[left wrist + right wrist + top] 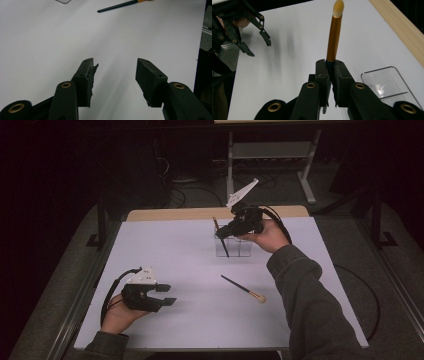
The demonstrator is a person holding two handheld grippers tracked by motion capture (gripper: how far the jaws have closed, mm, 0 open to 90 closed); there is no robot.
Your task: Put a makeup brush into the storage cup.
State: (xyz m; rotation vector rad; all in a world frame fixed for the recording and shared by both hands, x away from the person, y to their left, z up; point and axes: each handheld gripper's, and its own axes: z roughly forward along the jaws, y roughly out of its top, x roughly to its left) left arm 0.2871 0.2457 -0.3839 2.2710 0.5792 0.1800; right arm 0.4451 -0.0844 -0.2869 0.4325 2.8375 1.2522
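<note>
Right gripper view: right gripper (331,75) clenched on brush (334,37); left gripper (115,75) released, empty.

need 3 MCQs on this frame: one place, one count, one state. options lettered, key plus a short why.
1. Where does the loose brush lie?
A. inside the clear holder
B. flat on the white table, nearer the person than the clear holder
C. on the floor

2. How many brushes are there in all?
A. one
B. two
C. four

3. What state is the left gripper in?
A. shut on a brush
B. shut on nothing
C. open, holding nothing

Key: 1 B, it lies flat on the white table, below the clear holder in the high view. 2 B, one lies on the table and the right gripper clamps the held brush. 3 C, its fingers stand apart with bare table between them.
</note>
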